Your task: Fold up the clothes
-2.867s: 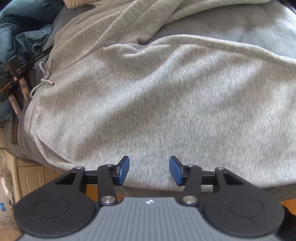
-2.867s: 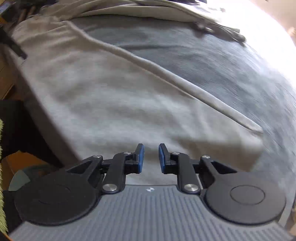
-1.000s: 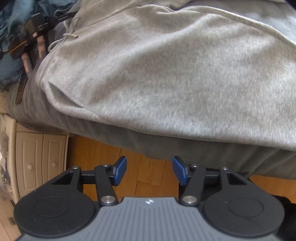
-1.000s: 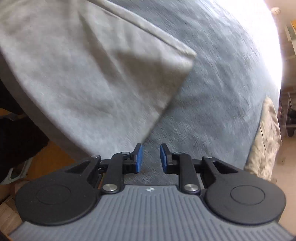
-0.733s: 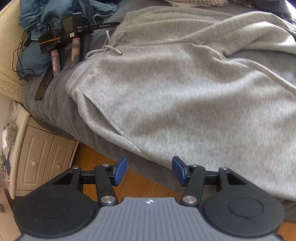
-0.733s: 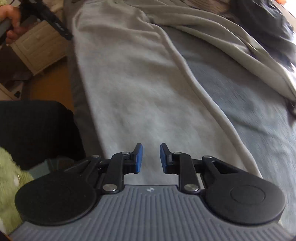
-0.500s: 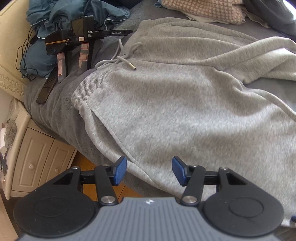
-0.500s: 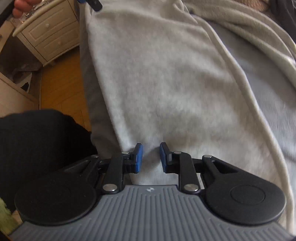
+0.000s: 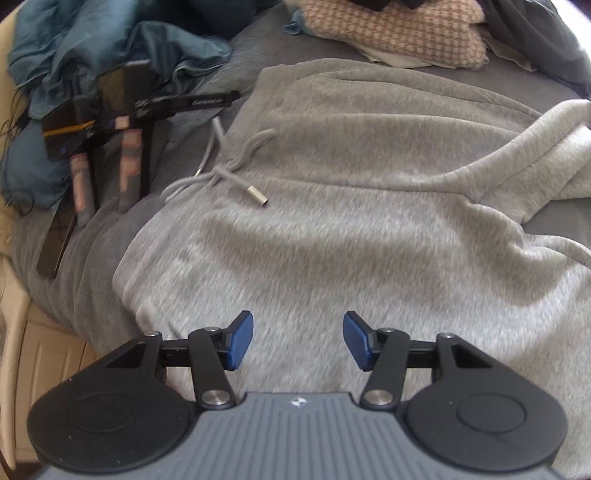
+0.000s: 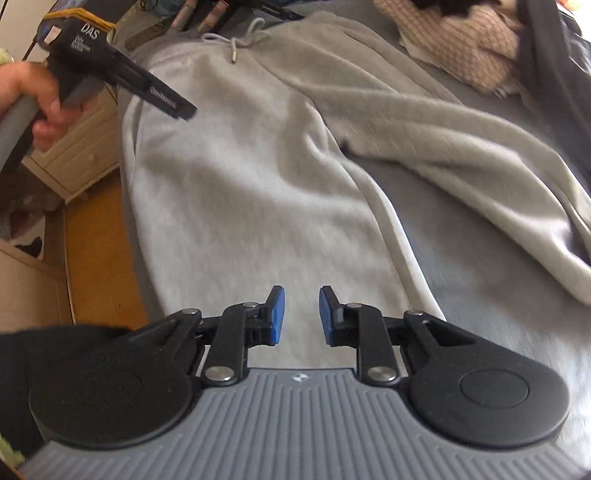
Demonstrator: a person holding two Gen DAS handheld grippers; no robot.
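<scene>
Grey sweatpants (image 9: 351, 221) lie spread on a grey bed, waistband and drawstring (image 9: 229, 173) toward the far left. My left gripper (image 9: 297, 341) is open and empty, hovering over the near side of the pants below the waistband. My right gripper (image 10: 298, 315) is open and empty over the near leg of the pants (image 10: 240, 206). The other leg (image 10: 443, 140) angles off to the right. The left gripper also shows in the right wrist view (image 10: 122, 81), held in a hand near the waistband.
A black stand with clips (image 9: 110, 122) and teal bedding (image 9: 92, 48) lie beside the waistband. A houndstooth garment (image 9: 399, 29) sits at the back. A cream drawer unit (image 10: 74, 147) and wooden floor (image 10: 96, 258) are left of the bed edge.
Both grippers have moved in over the sweatpants from the bed edge. The left one has come closer to the waistband. Both stay open and empty.
</scene>
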